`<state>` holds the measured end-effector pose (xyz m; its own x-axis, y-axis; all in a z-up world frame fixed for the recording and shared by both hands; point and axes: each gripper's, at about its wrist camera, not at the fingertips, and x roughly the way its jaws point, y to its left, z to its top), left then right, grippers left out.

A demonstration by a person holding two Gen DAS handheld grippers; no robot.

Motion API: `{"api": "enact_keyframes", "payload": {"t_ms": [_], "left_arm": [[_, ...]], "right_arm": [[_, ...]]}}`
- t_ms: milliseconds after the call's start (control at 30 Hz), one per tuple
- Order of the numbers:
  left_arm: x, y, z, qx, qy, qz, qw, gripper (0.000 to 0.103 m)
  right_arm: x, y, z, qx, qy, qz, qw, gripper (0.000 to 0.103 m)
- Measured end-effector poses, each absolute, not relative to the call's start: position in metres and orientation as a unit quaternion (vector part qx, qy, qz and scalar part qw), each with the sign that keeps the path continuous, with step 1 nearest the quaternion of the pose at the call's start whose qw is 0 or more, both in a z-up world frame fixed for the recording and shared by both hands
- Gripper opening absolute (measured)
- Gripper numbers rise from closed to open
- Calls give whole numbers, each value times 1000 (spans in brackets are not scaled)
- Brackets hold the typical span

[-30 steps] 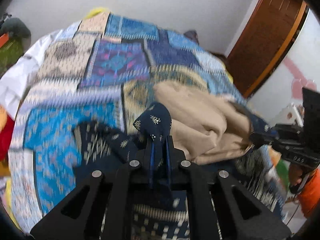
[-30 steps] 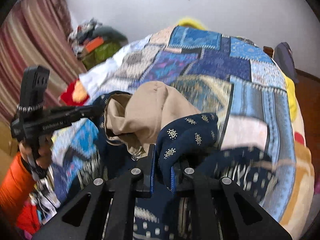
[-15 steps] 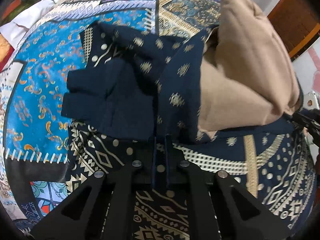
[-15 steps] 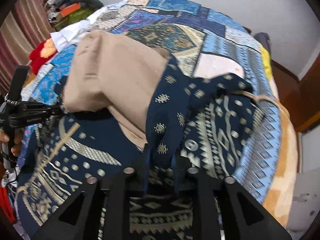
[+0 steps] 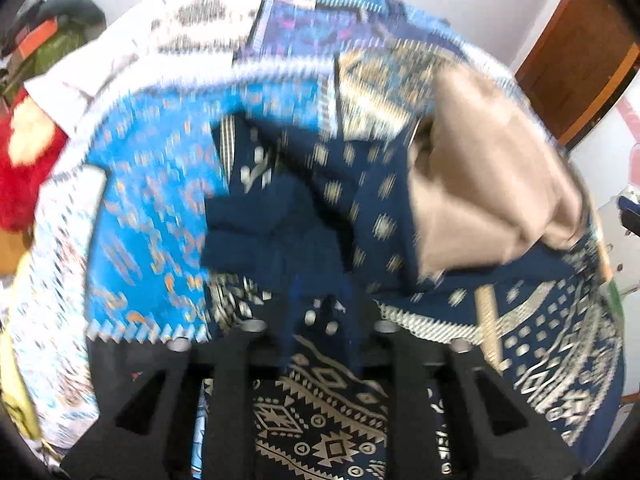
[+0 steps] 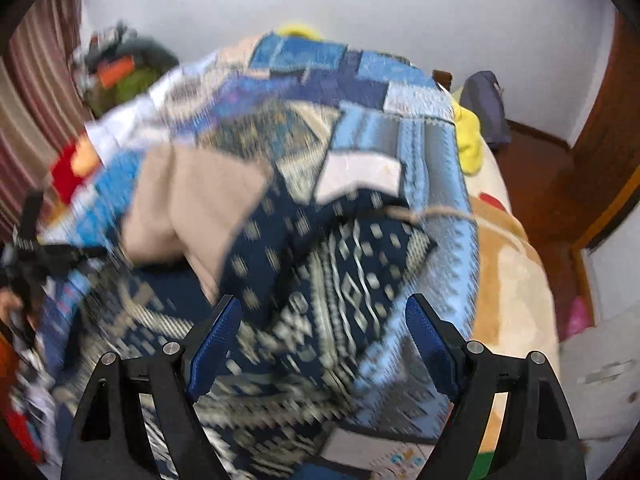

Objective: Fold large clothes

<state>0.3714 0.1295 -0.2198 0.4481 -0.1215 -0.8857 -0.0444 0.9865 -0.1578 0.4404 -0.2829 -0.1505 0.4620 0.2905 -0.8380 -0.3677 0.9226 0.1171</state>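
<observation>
1. Garment [image 5: 328, 216]: a large navy piece with cream geometric print and a tan lining [image 5: 488, 184] is lying on the patchwork bedspread [image 5: 152, 208]. Both views are motion-blurred.
2. Left gripper [image 5: 320, 320]: its jaws are sitting only a narrow gap apart at 6 o'clock in the left wrist view. Navy cloth is showing in that gap, but the blur is preventing any reading of whether they are pinching it.
3. Right gripper [image 6: 320, 336]: its jaws are standing spread wide, blue pads [image 6: 212, 356] exposed, gripping nothing. The garment's patterned panel [image 6: 320, 280] is lying beyond them, toward 12 o'clock.
4. Fold position: in the left wrist view the tan lining is bulging at 2 o'clock; in the right wrist view it is sitting at 10 o'clock.
5. Surroundings: a yellow cloth [image 6: 468, 136] is resting at the bedspread's 1 o'clock edge in the right wrist view. A wooden door [image 5: 576, 64] is standing at 2 o'clock in the left wrist view.
</observation>
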Motion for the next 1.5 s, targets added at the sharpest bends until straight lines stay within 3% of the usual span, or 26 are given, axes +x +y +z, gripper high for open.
{"api": "enact_keyframes", "payload": {"t_ms": [33,100,467,633,700,800,900,1233,1500], "left_arm": [[375,128,-213,-80,518,-23,851,47],[387,127,-198,-80,501,-25,862,53],[478,101,-232,-92,535,-60,838,54],[509,81,-250,-86,543,-83,831,54],[516,73,-254,-81,546,-93,829,47],[520,62,-253,-69,544,-107,830,17],[513,57,-239,-61,526,-99,842,8],[444,72,-149,-63,447,-109,886,7],[369,70,-132,-28,436,-97,894,7]], "right_arm": [[447,-276,-147,-28,480,196,855,83],[460,-267,-143,-14,478,200,855,83],[549,-211,-184,40,520,213,826,81],[586,-201,-223,77,559,208,799,58],[593,-193,-236,79,571,222,786,46],[593,-182,-245,69,573,240,781,22],[586,-178,-238,70,553,250,792,11],[511,-180,-146,48,474,322,818,9],[425,-182,-109,18,453,351,820,9]]}}
